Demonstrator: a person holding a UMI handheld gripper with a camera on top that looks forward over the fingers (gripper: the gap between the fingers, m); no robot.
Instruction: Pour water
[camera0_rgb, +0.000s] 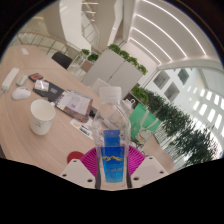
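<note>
Gripper (112, 172) clenched on the water bottle (112, 150), held upright above the table (35, 150); white cup (41, 117) stands well apart, far left; risk: tipping before reaching it spills water onto the table.

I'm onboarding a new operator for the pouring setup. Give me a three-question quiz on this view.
1. True or false: the bottle with the blue label stands between the gripper fingers.
2. Which colour is the cup on the table? A white, B red, C black.
3. Fill in: the row of green ____ stands beyond the bottle.

Key: 1 true; 2 A; 3 plants.
</note>
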